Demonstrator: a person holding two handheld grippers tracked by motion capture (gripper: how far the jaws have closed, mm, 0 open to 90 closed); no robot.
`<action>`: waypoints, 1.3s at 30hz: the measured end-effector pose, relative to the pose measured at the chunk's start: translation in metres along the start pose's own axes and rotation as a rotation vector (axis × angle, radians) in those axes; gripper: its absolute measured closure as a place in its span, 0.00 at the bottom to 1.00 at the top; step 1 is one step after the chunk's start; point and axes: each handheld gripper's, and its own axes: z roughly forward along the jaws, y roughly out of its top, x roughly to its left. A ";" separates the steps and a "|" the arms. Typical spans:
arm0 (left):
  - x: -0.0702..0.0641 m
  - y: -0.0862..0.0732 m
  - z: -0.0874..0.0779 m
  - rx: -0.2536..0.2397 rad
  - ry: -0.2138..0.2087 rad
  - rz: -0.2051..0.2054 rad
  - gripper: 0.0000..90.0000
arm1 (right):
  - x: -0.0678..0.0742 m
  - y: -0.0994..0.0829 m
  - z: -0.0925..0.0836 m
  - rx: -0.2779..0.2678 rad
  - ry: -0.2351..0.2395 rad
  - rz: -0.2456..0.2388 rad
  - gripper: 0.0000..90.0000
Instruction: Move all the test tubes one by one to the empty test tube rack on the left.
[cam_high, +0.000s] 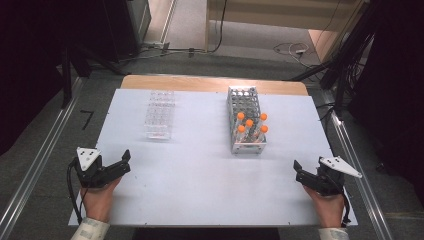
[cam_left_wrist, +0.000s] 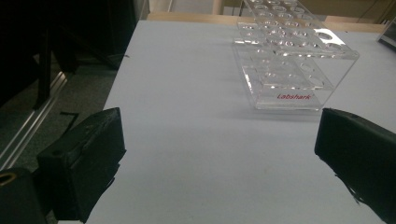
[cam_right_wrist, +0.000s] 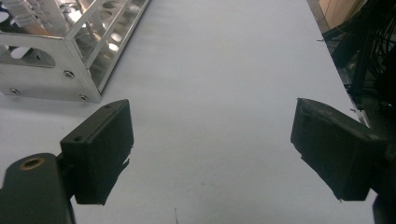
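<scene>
A clear plastic tube rack (cam_high: 160, 114) (cam_left_wrist: 289, 60) stands empty at the back left of the white board; it bears a red label. To its right a metal rack (cam_high: 245, 120) (cam_right_wrist: 60, 42) holds several tubes with orange caps (cam_high: 249, 123). My left gripper (cam_high: 121, 162) (cam_left_wrist: 219, 140) rests near the board's front left corner, open, nothing between its jaws. Near the front right edge my right gripper (cam_high: 301, 170) (cam_right_wrist: 210, 135) is open as well and empty. Both point toward the racks and are well short of them.
The white board (cam_high: 200, 170) lies on a wooden table (cam_high: 210, 84). Metal rails (cam_high: 40, 160) run along the floor on both sides. Dark stands and cables (cam_high: 295, 50) lie beyond the table's far edge.
</scene>
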 end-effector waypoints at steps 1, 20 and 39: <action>0.000 0.000 0.000 0.003 0.000 -0.004 0.02 | 0.000 0.000 0.000 0.001 0.003 0.000 0.13; 0.003 0.000 0.002 0.007 -0.016 -0.034 0.10 | 0.007 0.003 0.001 -0.002 0.051 0.006 0.14; -0.003 0.006 0.002 0.002 0.002 0.007 0.11 | 0.023 0.016 0.009 -0.019 0.102 -0.014 0.15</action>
